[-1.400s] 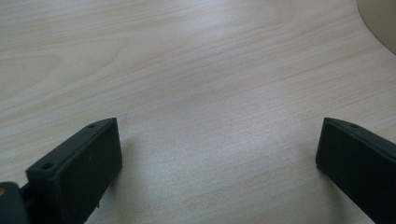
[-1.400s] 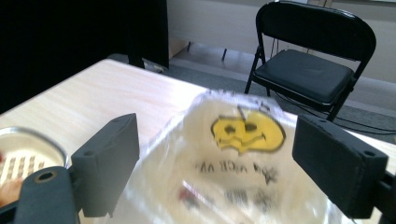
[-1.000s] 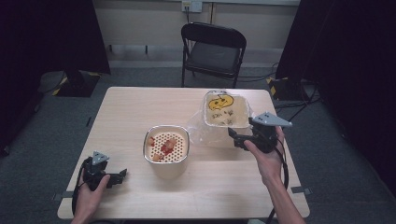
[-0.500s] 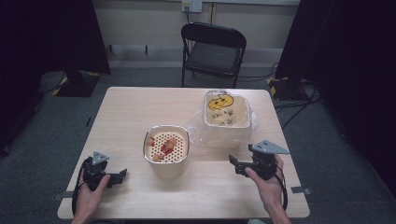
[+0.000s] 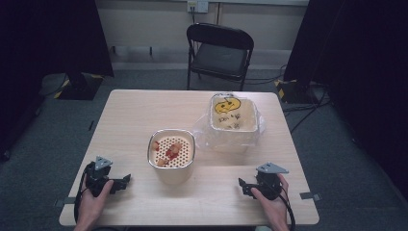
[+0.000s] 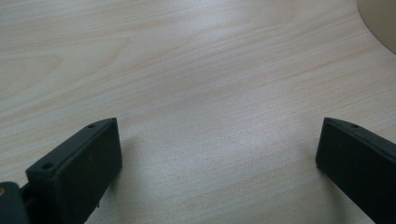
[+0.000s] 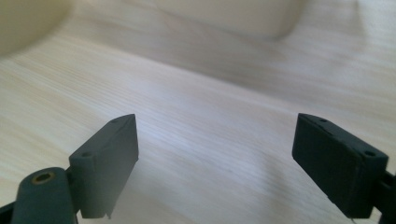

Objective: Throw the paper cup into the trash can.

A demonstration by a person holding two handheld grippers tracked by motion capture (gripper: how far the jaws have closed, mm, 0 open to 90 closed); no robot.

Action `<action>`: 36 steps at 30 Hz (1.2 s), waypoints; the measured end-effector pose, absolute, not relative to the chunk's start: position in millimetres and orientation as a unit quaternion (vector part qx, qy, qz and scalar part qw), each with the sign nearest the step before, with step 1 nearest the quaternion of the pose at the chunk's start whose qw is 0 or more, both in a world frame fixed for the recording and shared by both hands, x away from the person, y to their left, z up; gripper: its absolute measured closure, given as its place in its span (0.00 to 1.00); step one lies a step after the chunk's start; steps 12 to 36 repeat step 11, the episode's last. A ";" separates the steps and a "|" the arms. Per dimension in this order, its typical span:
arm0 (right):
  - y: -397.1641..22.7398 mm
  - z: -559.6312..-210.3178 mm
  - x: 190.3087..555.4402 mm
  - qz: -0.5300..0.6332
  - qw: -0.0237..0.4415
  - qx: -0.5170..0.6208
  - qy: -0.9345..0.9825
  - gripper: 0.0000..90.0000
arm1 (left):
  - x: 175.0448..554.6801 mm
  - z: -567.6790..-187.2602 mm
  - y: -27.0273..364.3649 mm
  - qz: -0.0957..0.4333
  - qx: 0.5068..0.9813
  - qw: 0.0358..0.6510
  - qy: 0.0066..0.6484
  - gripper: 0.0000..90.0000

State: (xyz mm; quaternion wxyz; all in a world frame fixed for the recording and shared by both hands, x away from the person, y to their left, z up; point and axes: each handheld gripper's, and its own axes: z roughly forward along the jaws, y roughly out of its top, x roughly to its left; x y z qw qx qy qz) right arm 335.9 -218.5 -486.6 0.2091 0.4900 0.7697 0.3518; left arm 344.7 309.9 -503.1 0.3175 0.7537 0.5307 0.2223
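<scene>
On table (image 5: pixel 130 115): left tongs (image 5: pixel 126 180), right tongs (image 5: pixel 242 184) both agape, empty.

1. A light wood table (image 5: pixel 144 115) stands on grey carpet (image 5: pixel 43 130).
2. A black folding chair (image 5: pixel 219 50) sits beyond the table's far edge.
3. Dark curtains (image 5: pixel 43 33) hang at both sides.
4. A pale wall (image 5: pixel 144 21) runs behind, with an outlet (image 5: pixel 197 6).
5. Cables (image 5: pixel 308 103) trail on the floor at right.

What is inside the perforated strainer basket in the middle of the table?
The strainer basket holds a few red and orange food pieces lying on its perforated floor. Whatever sits below that floor, inside the outer container, is covered from the high view.
</scene>
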 end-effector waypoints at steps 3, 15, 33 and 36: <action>-218.5 -493.7 338.2 0.333 0.206 0.502 0.771 0.15 | 344.7 -503.1 309.9 0.222 0.754 0.317 0.531 0.00; -217.6 -500.2 338.8 0.333 0.219 0.495 0.772 0.12 | 344.7 -503.1 309.9 0.223 0.754 0.317 0.531 0.00; -217.6 -500.2 338.8 0.333 0.219 0.495 0.772 0.12 | 344.7 -503.1 309.9 0.223 0.754 0.317 0.531 0.00; -217.6 -500.2 338.8 0.333 0.219 0.495 0.772 0.12 | 344.7 -503.1 309.9 0.223 0.754 0.317 0.531 0.00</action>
